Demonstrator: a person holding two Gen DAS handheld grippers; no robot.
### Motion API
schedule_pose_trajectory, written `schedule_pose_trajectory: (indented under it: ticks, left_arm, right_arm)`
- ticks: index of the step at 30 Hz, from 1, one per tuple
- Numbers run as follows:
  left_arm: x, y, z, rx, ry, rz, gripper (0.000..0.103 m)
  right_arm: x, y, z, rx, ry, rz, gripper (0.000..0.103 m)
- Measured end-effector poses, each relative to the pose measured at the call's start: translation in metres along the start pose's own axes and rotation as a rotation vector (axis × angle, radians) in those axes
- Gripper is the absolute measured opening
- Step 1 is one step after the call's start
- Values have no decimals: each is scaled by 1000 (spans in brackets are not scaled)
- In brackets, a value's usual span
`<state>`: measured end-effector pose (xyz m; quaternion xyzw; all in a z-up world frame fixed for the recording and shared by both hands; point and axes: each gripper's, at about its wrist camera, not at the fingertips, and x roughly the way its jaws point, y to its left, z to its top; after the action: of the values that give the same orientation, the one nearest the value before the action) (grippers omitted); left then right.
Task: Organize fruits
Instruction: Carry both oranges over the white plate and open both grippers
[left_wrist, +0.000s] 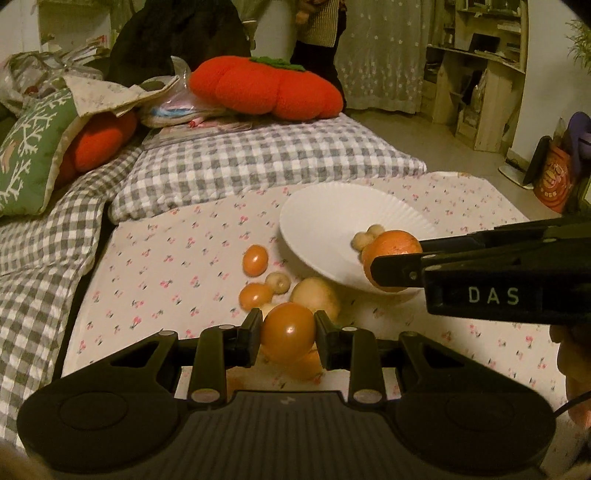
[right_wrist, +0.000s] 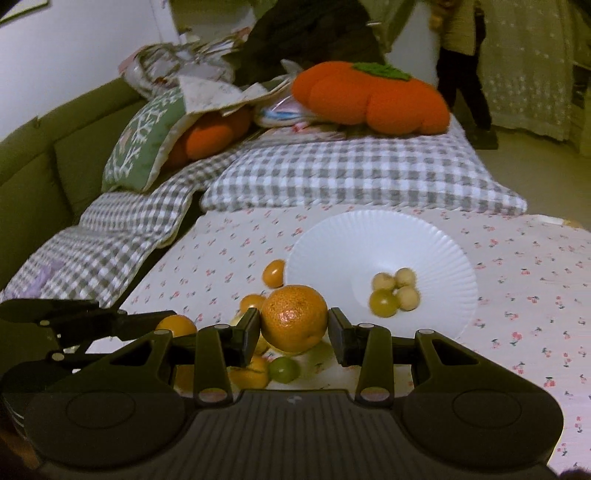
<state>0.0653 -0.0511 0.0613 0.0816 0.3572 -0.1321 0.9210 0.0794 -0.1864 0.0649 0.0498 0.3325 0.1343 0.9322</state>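
Our left gripper (left_wrist: 288, 338) pinches a smooth tomato (left_wrist: 287, 331), our right gripper (right_wrist: 292, 322) an orange (right_wrist: 294, 318) (both round, no long axis); fruits beneath are half hidden.

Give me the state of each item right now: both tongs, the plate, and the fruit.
Left tongs: shut on a smooth orange fruit, held above the cloth.
Right tongs: shut on a mandarin, near the plate's rim.
White plate: upright on the floral cloth, holding four small fruits.
Loose fruits: lying on the cloth beside the plate.
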Motion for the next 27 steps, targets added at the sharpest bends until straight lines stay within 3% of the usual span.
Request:
schedule_pose_trajectory:
  ticks: [11, 17, 22, 27]
  left_arm:
    - [19, -3, 25, -14, -49, -14, 19]
    - [41, -7, 34, 12, -57, -46, 19]
    - [65, -17, 42, 51, -75, -79, 20]
    - [89, -19, 40, 19, -38, -141, 20]
  right_arm:
    - [-15, -63, 12, 191, -57, -103, 37]
    - [6, -71, 10, 225, 1, -126, 37]
    - [27, -72, 9, 253, 47, -93, 37]
    - [42, -74, 1, 302, 105, -57, 37]
